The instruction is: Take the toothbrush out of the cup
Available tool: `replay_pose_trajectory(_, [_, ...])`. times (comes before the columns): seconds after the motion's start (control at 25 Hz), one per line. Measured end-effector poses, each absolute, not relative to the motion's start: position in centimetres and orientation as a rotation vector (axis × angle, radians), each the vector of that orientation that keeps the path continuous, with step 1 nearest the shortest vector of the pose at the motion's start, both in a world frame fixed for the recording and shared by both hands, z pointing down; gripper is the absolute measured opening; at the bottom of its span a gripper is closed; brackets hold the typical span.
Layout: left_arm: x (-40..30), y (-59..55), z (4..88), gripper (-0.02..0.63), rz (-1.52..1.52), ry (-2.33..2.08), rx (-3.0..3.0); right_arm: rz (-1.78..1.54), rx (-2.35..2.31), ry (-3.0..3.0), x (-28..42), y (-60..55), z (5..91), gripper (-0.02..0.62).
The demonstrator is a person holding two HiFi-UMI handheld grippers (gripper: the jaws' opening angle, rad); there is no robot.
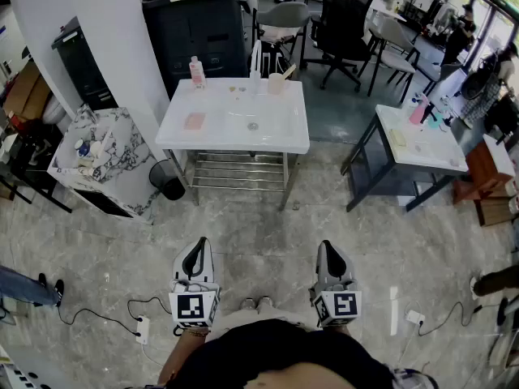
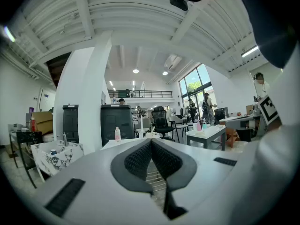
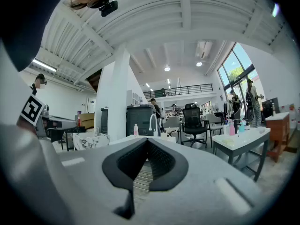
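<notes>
Left hand-held gripper (image 1: 198, 246): jaws are seen fully closed in the left gripper view, pad tips meeting, nothing between them. It is held level and pointed forward.

Right hand-held gripper (image 1: 328, 248): jaws are likewise pressed together in the right gripper view, and nothing is gripped. It is held level, beside the left one and apart from it.

Both are held low in front of the person, over the grey floor (image 1: 259, 225).

Cup (image 1: 276, 83): found well ahead of both hand-held grippers, between their two lines and nearer the right one's. It is set at the far edge of the white sink tabletop (image 1: 280, 130). The toothbrush (image 1: 287, 70) is seen in the cup, its upper end leaning to the right. Neither hand-held gripper is near it.

On the same tabletop, a faucet (image 1: 255, 58) is noted just left of the cup and a pink bottle (image 1: 195, 71) further left, ahead of the left hand-held gripper.

A second table (image 1: 422, 143) is recorded ahead and to the right of the right hand-held gripper.
</notes>
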State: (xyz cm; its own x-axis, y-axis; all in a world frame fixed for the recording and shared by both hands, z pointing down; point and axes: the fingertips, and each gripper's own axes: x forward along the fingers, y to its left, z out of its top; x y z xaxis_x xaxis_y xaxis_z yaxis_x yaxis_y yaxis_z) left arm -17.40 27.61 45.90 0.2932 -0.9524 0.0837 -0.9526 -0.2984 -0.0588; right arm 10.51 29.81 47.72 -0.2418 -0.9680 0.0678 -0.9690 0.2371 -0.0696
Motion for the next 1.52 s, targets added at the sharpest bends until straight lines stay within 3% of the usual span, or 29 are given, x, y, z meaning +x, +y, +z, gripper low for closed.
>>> replay_pose_trajectory(1.04, [-18.3,27.6,46.8,0.003,0.181,-1.873,2.493,0.076,1.920,-2.564,9.7,29.7,46.8,0.005])
replay_pose_trajectory(1.08, [-18.2,27.6,46.8,0.003,0.179,-1.872,2.495,0.069,1.916,-2.573,9.6,29.7,46.7,0.053])
replay_pose_trajectory(1.16, [-18.1,27.6,46.9,0.003,0.174,-1.871,2.496,0.060,1.914,-2.570,9.5,29.6,46.6,0.250])
replay_pose_trajectory(1.24, [-18.1,27.5,46.9,0.003,0.176,-1.873,2.495,0.051,1.924,-2.564,9.5,29.4,46.5,0.343])
replay_pose_trajectory(1.4, [-18.4,27.3,47.1,0.003,0.183,-1.882,2.479,0.042,1.950,-2.557,9.7,28.9,46.3,0.412])
replay_pose_trajectory(1.52, [-18.0,27.0,47.2,0.003,0.180,-1.884,2.472,0.033,1.944,-2.565,10.1,28.6,46.3,0.422])
